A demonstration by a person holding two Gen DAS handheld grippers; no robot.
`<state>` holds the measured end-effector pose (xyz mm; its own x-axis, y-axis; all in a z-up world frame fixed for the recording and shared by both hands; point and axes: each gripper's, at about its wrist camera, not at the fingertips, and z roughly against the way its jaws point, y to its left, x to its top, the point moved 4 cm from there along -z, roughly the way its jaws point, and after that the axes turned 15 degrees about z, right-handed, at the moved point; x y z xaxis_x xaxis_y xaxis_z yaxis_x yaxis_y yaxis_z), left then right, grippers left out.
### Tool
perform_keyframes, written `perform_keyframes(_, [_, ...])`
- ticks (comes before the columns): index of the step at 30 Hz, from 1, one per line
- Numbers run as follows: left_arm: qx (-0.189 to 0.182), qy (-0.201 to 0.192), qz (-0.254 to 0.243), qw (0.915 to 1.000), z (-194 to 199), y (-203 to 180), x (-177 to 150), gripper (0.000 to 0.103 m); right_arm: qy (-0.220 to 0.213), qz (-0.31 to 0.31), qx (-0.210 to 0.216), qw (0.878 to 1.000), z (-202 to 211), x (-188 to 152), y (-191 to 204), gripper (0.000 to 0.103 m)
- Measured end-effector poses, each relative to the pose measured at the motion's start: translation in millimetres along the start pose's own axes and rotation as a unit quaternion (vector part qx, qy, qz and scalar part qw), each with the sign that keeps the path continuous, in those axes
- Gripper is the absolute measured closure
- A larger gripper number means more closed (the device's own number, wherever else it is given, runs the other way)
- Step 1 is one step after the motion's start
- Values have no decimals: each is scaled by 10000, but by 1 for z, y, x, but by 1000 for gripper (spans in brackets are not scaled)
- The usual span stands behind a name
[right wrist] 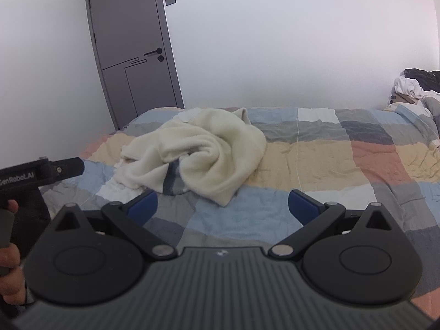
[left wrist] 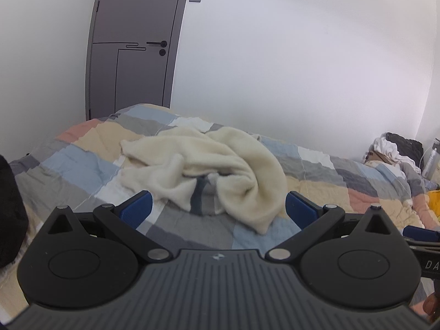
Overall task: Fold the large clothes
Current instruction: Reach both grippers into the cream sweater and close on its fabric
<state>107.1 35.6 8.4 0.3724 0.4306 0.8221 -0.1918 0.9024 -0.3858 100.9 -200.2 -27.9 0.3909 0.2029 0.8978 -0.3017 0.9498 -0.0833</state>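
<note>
A cream fleece garment (left wrist: 209, 165) lies crumpled in a heap on the patchwork bedcover (left wrist: 82, 162); the right wrist view shows the same garment (right wrist: 203, 151) left of centre. My left gripper (left wrist: 218, 209) hovers just in front of the heap, open, blue pads wide apart and nothing between them. My right gripper (right wrist: 222, 206) is also open and empty, held a little nearer than the garment's front edge. The left gripper (right wrist: 68, 167) shows from the side at the left edge of the right wrist view, with a hand (right wrist: 9, 247) on its handle.
A grey door (left wrist: 132, 44) stands shut in the far left corner. A pile of white and dark clothes (left wrist: 393, 148) sits at the bed's right end, with a metal bottle (left wrist: 431, 159) and something yellow (left wrist: 434, 203) nearby. White walls behind the bed.
</note>
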Motion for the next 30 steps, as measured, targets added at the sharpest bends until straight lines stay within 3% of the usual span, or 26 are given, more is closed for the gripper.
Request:
perform_keyframes(7, [-26,164,108,9998,-63,6,27,0,149,41,10,9999,-46,22,0,0])
perform_keyframes(11, [113,435,207,9988,-126,23,29,0,25,144,147,9998,-80,28,1,0])
perform_keyframes(19, [395,1044,410,9929,-255,74,6,0,379,448,400,9975,-196,7,16,1])
perform_keyframes(23, [658,1155,581,9894,-304,103,-14,0,521,635,644,9945,-249,-11,27,10])
perform_keyframes(27, [816,1051,587,9894,-335,127,-33,0,474,901,729,9921,-279,-31,31,12])
perform_keyframes(30, [1090,852,448,9894,-350,139,-42,0,246,1368,472,9892,-292,-45,32,12])
